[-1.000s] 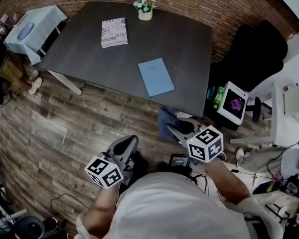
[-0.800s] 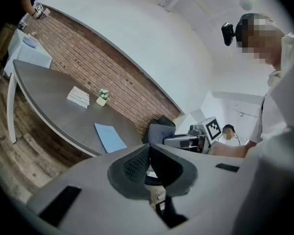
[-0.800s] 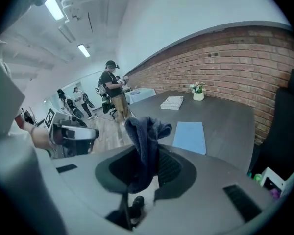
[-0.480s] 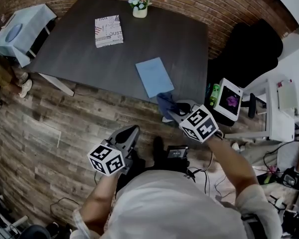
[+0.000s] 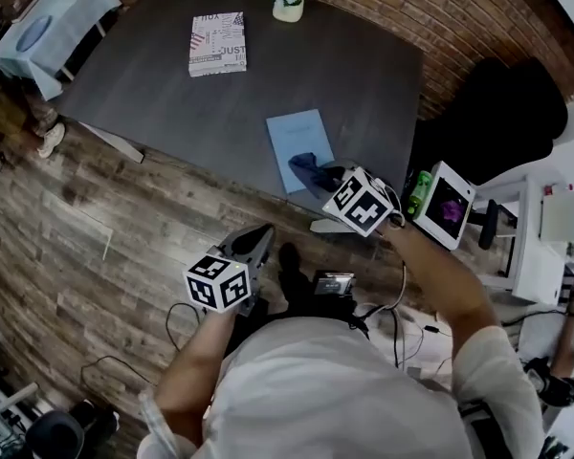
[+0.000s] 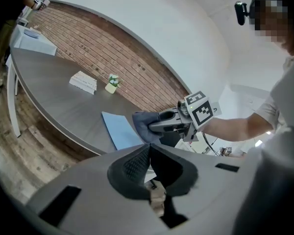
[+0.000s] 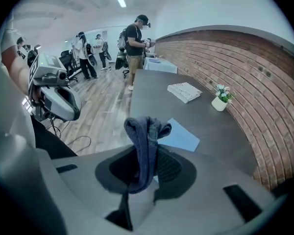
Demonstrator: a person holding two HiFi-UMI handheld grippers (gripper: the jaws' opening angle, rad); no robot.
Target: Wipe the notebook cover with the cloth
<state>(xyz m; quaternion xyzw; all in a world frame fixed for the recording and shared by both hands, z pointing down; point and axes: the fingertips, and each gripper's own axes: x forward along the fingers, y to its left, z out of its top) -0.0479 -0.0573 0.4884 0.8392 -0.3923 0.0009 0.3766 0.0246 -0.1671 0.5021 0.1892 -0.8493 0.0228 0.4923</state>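
A light blue notebook [image 5: 298,142] lies flat near the front edge of the dark table [image 5: 163,94]. My right gripper [image 5: 318,176] is shut on a dark blue cloth [image 5: 307,169], which hangs over the notebook's near right corner. In the right gripper view the cloth [image 7: 146,143] stands bunched between the jaws, with the notebook [image 7: 180,135] just beyond. My left gripper [image 5: 258,240] hovers over the wooden floor, short of the table, its jaws closed with nothing between them. The left gripper view shows the notebook [image 6: 118,129] and the cloth [image 6: 143,126] ahead.
A patterned book [image 5: 217,41] and a small flower pot [image 5: 288,1] sit at the table's far side. A black chair [image 5: 497,113] and a white box with a screen [image 5: 446,204] stand to the right. A light blue side table [image 5: 46,27] is far left. People stand in the background.
My right gripper carried the cloth forward from below the table edge to above the notebook's near corner. The left gripper stayed low over the floor.
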